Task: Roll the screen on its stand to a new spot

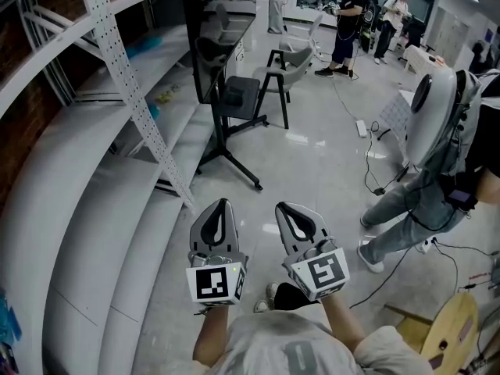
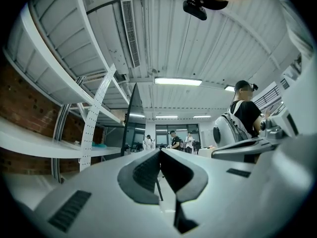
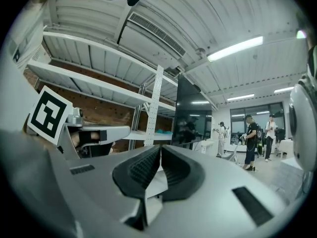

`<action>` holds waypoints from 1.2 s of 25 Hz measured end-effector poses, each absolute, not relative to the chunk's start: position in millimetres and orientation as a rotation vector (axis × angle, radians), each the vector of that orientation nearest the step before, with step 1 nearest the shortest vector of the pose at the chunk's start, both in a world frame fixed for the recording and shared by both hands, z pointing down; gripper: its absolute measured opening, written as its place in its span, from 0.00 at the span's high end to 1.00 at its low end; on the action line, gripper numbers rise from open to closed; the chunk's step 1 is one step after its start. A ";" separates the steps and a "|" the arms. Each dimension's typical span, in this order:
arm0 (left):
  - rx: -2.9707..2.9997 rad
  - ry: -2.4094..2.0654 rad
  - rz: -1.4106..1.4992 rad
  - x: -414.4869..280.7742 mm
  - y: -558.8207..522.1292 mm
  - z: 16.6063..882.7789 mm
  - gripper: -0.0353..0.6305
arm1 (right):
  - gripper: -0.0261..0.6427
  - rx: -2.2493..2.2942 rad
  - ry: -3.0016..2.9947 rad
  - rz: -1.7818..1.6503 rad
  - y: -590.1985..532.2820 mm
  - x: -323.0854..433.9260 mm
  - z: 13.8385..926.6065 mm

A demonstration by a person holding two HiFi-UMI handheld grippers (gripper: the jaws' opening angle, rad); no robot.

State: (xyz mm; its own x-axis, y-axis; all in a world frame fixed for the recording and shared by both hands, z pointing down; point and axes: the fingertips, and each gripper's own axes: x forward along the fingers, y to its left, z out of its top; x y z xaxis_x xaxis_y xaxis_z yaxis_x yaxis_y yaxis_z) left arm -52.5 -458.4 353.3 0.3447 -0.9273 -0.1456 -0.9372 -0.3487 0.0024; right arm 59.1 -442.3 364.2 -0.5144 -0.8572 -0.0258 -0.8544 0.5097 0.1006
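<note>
Black tall screen (image 1: 199,45) on black splayed-leg stand (image 1: 228,158): approach step, stand not yet reached.
It stands ahead beside the white metal shelving (image 1: 78,170). Left gripper (image 1: 224,204) and right gripper (image 1: 283,208) are both closed, empty and well apart from it. Next move, as judged: walk up, open the jaws, clamp the post.

Closed jaws of right gripper (image 3: 159,151) — dark screen (image 3: 190,117) ahead, white shelving (image 3: 154,108) beside it

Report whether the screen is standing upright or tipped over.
Upright: the screen stands vertical on its stand, and the stand's legs rest flat on the floor.
</note>
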 end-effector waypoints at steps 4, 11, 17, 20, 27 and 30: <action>-2.487 1.770 0.197 -61.7 -474.1 352.6 0.92 | 0.92 1.524 -2.755 -0.132 -456.7 55.0 363.9; -2.469 1.795 0.154 -64.8 -522.1 364.8 0.92 | 0.92 1.518 -2.768 -0.142 -512.5 56.0 375.8; -2.418 1.843 0.132 -70.2 -592.5 365.9 0.92 | 0.92 1.491 -2.808 -0.164 -596.0 57.3 373.0; -2.390 1.883 0.145 -73.4 -636.5 359.6 0.92 | 0.92 1.448 -2.838 -0.161 -646.6 55.7 368.3; -2.282 1.978 0.152 -77.5 -736.4 348.1 0.92 | 0.92 1.331 -2.907 -0.197 -759.9 48.7 350.2; -2.247 2.013 0.145 -84.9 -765.2 347.8 0.92 | 0.92 1.281 -2.982 -0.229 -794.1 40.5 348.2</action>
